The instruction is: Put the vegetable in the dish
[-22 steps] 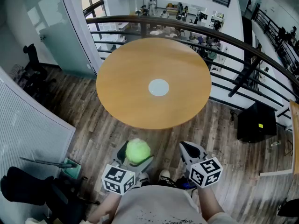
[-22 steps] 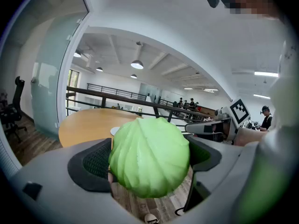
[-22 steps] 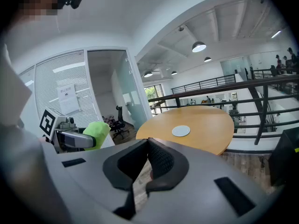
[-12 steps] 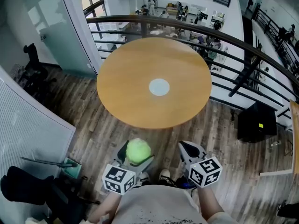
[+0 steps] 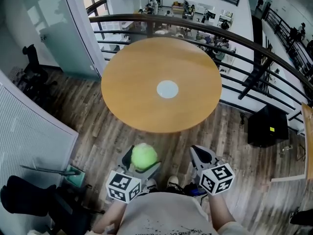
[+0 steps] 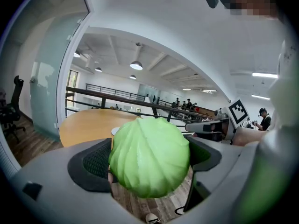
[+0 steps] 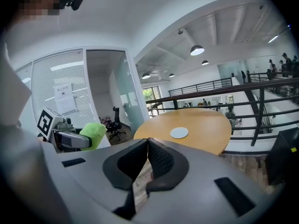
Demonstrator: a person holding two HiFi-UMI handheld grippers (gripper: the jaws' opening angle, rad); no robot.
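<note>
A round green cabbage (image 5: 144, 156) (image 6: 149, 161) is clamped between the wide-spread jaws of my left gripper (image 5: 141, 161) (image 6: 150, 160), held close to my body over the floor. The cabbage (image 7: 92, 132) also shows at the left in the right gripper view. My right gripper (image 5: 202, 158) (image 7: 146, 158) is shut with nothing in it, its pads touching. A small white dish (image 5: 167, 89) (image 7: 179, 133) lies at the middle of the round wooden table (image 5: 127, 77) (image 7: 210, 129) ahead. Both grippers hang short of the table's near edge.
A dark curved railing (image 5: 244, 43) runs behind the table. A glass partition (image 5: 63, 28) and a black office chair (image 5: 34, 65) stand at the left. A black box (image 5: 266, 127) sits on the floor at the right. Wooden flooring (image 5: 98, 136) lies between me and the table.
The view has shifted slightly, and the right gripper sits a touch further right. The cabbage stays held in the left gripper.
</note>
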